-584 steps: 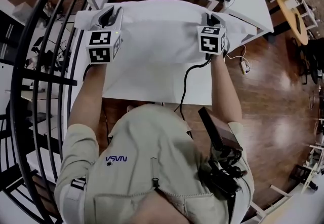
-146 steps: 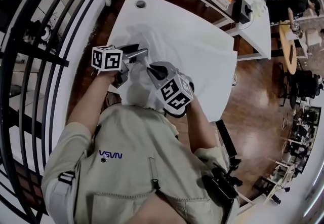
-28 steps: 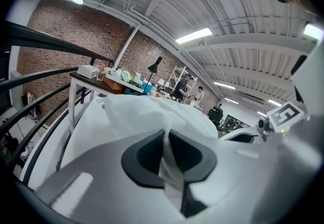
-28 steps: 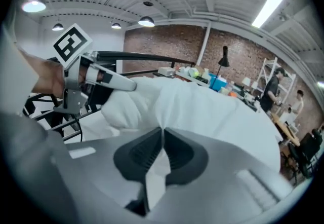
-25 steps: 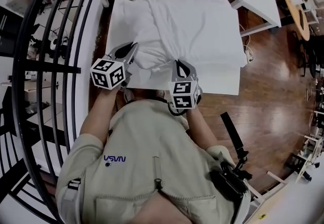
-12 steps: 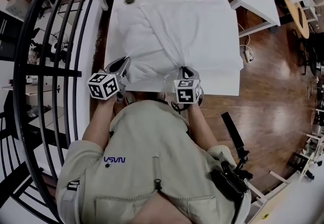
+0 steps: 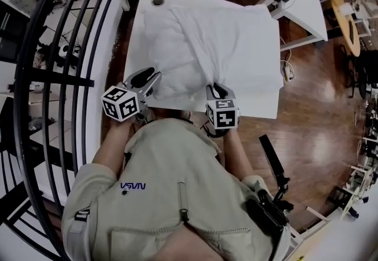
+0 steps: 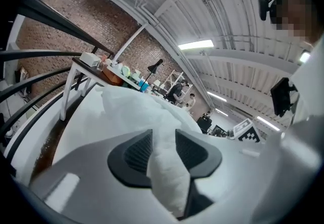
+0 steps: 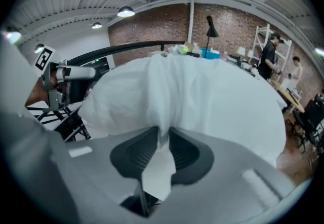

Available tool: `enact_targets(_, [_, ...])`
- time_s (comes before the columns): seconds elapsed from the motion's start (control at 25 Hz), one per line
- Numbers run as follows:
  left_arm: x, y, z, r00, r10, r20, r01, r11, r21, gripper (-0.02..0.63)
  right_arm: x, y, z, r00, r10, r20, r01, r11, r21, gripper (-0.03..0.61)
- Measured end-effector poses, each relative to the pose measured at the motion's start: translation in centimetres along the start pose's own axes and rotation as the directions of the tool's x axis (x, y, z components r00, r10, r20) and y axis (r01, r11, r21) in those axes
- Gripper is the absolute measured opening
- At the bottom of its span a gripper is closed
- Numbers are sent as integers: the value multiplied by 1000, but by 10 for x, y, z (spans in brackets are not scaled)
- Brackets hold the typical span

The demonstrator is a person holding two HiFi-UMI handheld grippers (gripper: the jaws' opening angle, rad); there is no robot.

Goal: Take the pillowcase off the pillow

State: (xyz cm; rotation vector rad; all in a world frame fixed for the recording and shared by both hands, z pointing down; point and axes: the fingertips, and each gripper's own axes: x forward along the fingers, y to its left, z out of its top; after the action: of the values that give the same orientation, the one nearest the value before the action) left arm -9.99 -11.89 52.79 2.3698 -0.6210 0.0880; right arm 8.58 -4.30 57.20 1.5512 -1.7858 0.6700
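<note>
Pillowcase (image 7: pixel 177 68) was seen bunched and creased over the pillow (image 7: pixel 236 41), both white and hard to tell apart, laid on a white table (image 7: pixel 134 47) at 12 o'clock from the person in the head view. The near edge of the cloth was gathered toward 6 o'clock, where both grippers were placed. Left gripper (image 7: pixel 152 77) was held at 7 o'clock of the pillow, pointed toward 1 o'clock. Its jaws had just been opening and were seen parted a little, with a thick fold of pillowcase lying between the pads (image 8: pixel 137 151) and filling the gap. Right gripper (image 7: pixel 217 88) was held at 5 o'clock of the pillow and tipped down. Its jaws had just been opening too and were slightly parted, with a thin strip of the same cloth between them. No firm pinch was evident on either side. Round cable hole (image 7: pixel 157 1) was noted at the table's 11 o'clock corner, black railing (image 7: pixel 59 82) at 9 o'clock, cluttered second table (image 7: pixel 301 9) at 1 o'clock, wooden floor (image 7: pixel 319 106) at 3 o'clock
</note>
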Motion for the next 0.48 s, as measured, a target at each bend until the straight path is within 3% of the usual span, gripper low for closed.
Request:
enact_targets(0.28, [-5,18,35,999,45,27,-46,998,50,172,-37,26,62,984,134,119,-125,989,-83,81])
enact_targets(0.48, [6,29,49,999,49,11,-50,995,85,209,-46,18,123,962,106,250,-80,991,-111,98])
